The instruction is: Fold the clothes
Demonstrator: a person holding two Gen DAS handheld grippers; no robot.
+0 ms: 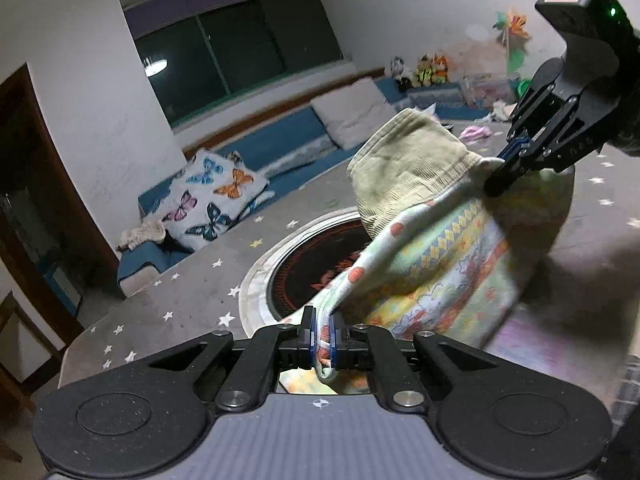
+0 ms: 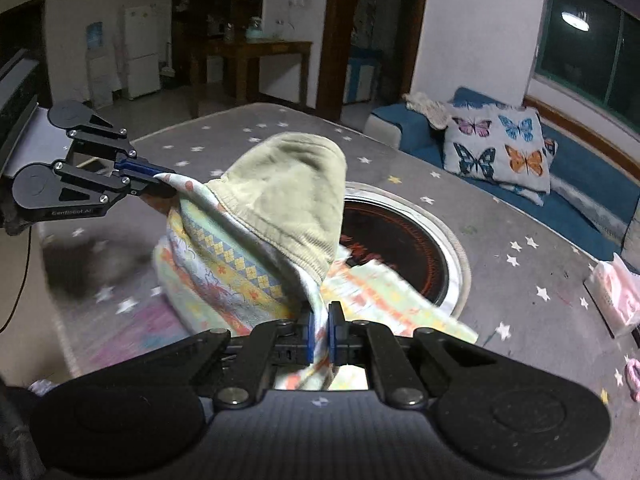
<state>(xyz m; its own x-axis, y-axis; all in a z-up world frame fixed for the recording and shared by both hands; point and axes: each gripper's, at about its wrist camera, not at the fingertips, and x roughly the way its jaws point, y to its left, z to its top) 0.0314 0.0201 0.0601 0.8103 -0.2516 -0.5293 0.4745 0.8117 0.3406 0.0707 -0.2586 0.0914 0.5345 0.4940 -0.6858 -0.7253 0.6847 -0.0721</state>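
- My left gripper (image 1: 321,338) is clenched on the hem of a patterned garment (image 1: 448,264), the cloth pinched between its blue pads.
- My right gripper (image 2: 319,334) is clenched on another edge of the same garment (image 2: 224,264), so the held hem runs between the two grippers.
- The garment hangs lifted over the grey star-print worktop (image 2: 520,280), just beside the round dark inset (image 2: 400,240); its lower part trails onto the worktop.
- A beige ribbed part (image 2: 292,184) humps upward above the held hem, on the side toward the inset.
- A butterfly pillow (image 2: 500,148) lies on the blue couch (image 2: 580,184), well beyond the inset.
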